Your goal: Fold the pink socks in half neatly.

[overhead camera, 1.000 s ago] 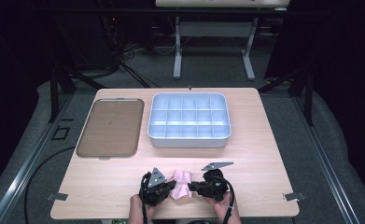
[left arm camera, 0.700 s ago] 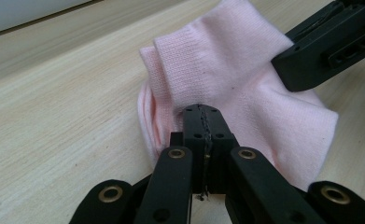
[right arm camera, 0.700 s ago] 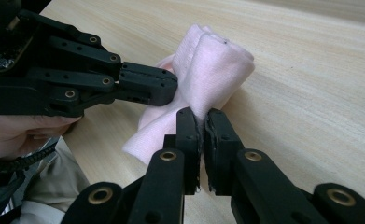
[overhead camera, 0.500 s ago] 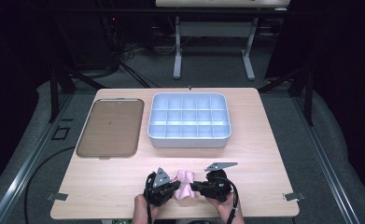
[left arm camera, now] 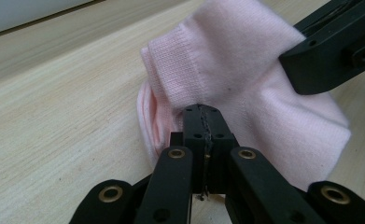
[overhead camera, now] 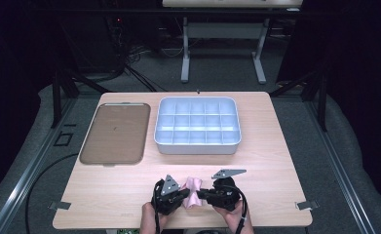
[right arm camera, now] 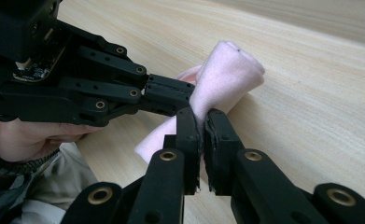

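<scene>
While both pairs of black jaws are clamped on the same soft pink knitted sock (overhead camera: 194, 191), we treat this as a folding or rolling step and work from the grips outward. Our left gripper (left arm camera: 202, 122) has its jaws pressed together on the sock's near edge, just under the ribbed cuff (left arm camera: 178, 70); our right gripper (right arm camera: 201, 122) pinches the cloth from the opposite side, with a thin layer of fabric caught between its pads. In the high view the 2 grippers, left (overhead camera: 174, 194) and right (overhead camera: 212, 194), face each other across the sock, which lies bunched on the pale wooden table (overhead camera: 276, 165) near its front edge, between the person's hands.

To do this well, we judge that both grips should stay firm but shallow, so each holds only the layer meant to move. Moving both hands together would keep the knit from stretching or slipping, and keeping the bundle low over the wood keeps the folds from falling open. Well apart, toward the far side, stand the light blue plastic box with 15 compartments (overhead camera: 198, 146) and the flat brown tray (overhead camera: 115, 134) beside it; 1 of them is probably where the sock ends up.
</scene>
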Available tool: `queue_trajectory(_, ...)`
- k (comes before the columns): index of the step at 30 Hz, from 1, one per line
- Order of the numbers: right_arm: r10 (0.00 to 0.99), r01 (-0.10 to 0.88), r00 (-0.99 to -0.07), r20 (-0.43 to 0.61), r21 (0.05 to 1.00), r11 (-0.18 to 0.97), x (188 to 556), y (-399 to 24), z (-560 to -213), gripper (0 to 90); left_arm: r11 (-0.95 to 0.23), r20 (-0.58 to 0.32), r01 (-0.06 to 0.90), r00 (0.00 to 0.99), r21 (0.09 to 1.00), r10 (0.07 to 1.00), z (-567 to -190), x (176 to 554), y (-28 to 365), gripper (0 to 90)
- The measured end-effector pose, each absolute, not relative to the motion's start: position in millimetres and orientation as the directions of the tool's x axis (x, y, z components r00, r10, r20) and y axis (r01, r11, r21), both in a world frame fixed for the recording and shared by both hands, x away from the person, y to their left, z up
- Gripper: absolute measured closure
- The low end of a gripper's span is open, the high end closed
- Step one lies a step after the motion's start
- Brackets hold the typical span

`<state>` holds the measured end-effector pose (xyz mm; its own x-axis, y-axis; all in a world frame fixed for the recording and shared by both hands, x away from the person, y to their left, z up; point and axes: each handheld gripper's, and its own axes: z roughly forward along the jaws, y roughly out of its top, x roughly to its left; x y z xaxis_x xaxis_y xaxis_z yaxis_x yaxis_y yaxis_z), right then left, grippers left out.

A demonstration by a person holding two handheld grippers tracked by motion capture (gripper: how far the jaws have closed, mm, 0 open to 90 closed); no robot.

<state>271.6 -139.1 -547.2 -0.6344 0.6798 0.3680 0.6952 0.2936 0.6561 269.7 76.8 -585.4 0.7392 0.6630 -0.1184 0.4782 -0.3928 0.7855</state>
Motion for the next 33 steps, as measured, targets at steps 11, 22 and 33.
queue_trajectory(11, 0.667, 0.68, -0.656, 0.354, 0.661, 0.317, 278, -127, -547, 85.2, -0.399, -0.143, 0.484, 0.756, 0.779, 0.638, -586, 273, 71, 89.7)
queue_trajectory(22, 0.642, 0.676, -0.67, 0.372, 0.663, 0.322, 282, -126, -553, 85.1, -0.391, -0.154, 0.488, 0.756, 0.781, 0.636, -586, 274, 73, 89.5)
queue_trajectory(33, 0.664, 0.685, -0.649, 0.371, 0.666, 0.297, 279, -142, -553, 85.1, -0.32, -0.202, 0.497, 0.741, 0.807, 0.64, -574, 275, 95, 82.5)
